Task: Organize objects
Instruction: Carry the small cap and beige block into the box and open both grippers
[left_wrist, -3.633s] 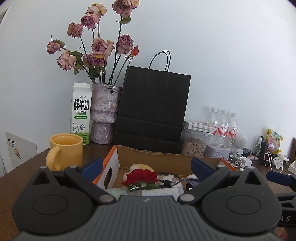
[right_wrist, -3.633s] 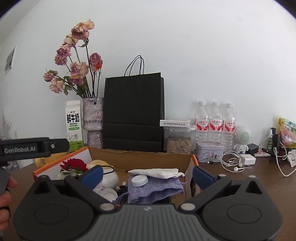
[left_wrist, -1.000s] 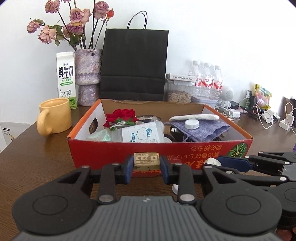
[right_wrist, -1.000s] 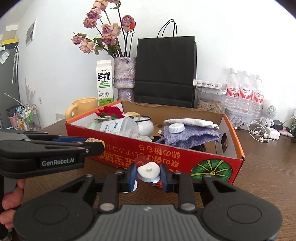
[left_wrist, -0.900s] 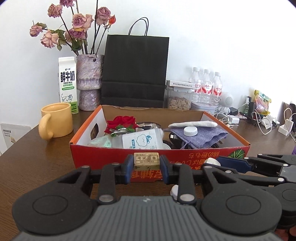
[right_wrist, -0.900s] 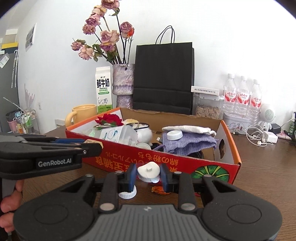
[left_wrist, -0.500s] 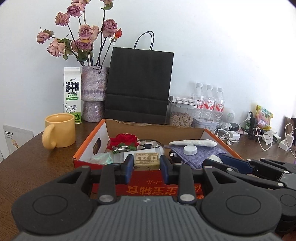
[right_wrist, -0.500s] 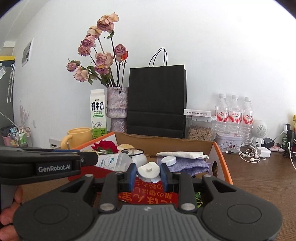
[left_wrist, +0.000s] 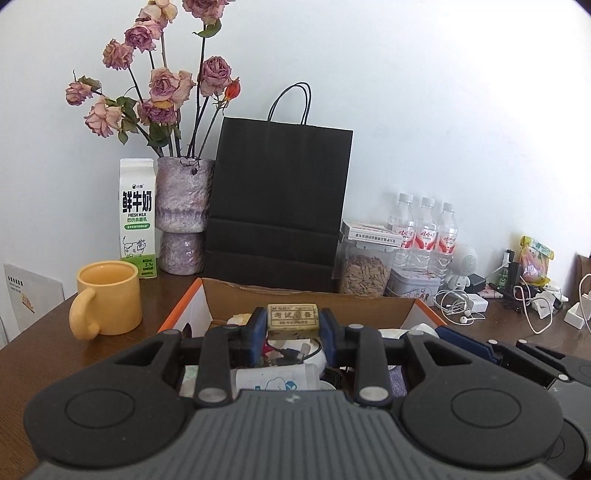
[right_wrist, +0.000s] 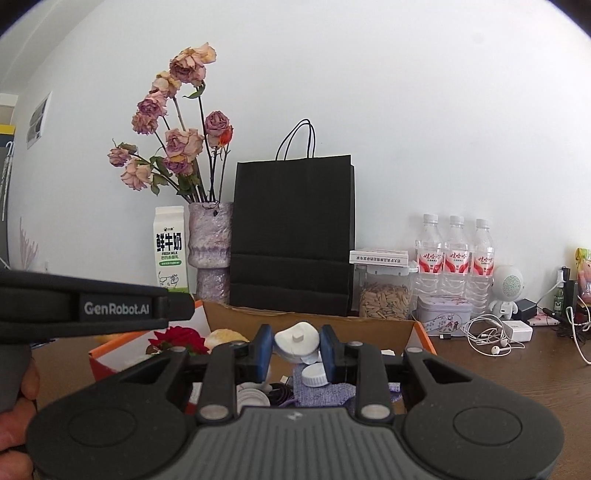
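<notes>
Wooden table carries cardboard box, orange-rimmed, crowded with odds and ends. Black paper bag upright behind box; yellow mug left of it. Left gripper above box, jaws clamped on tan eraser. Right gripper also over box, pinching small white cap-like piece.
</notes>
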